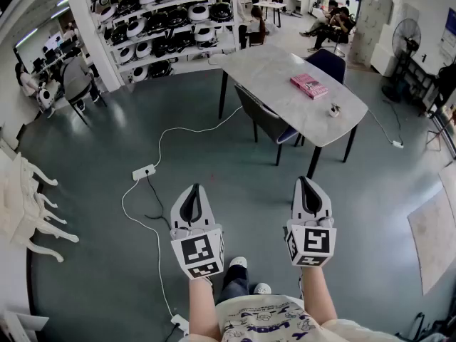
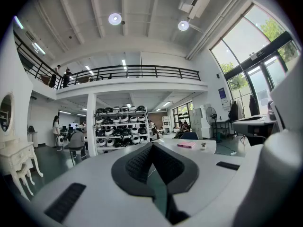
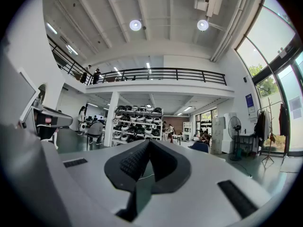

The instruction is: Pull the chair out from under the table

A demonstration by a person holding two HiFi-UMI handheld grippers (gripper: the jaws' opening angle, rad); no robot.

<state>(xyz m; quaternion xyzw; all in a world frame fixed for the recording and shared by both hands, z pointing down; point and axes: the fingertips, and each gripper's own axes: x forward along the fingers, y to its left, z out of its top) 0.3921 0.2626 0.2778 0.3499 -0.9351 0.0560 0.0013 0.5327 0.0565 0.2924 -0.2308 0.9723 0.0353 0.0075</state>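
Note:
A dark grey chair [image 1: 265, 118] is tucked under the near long side of a grey marble-top table [image 1: 274, 77] with black legs. A blue chair [image 1: 326, 63] stands at the table's far side. Both grippers hang level in front of me, well short of the table. My left gripper [image 1: 192, 192] is shut with nothing in it, its tips meeting [image 2: 152, 144]. The right gripper [image 1: 307, 184] is also shut and empty, and its tips meet too [image 3: 149, 142]. The table [image 2: 189, 151] shows far ahead in the left gripper view.
A pink book [image 1: 308, 85] and a small object [image 1: 333, 110] lie on the table. A white cable and power strip [image 1: 143, 171] run across the floor between me and the chair. Shelves of helmets [image 1: 171, 20] stand behind; a white ornate table [image 1: 25, 205] at left, a fan [image 1: 404, 41] right.

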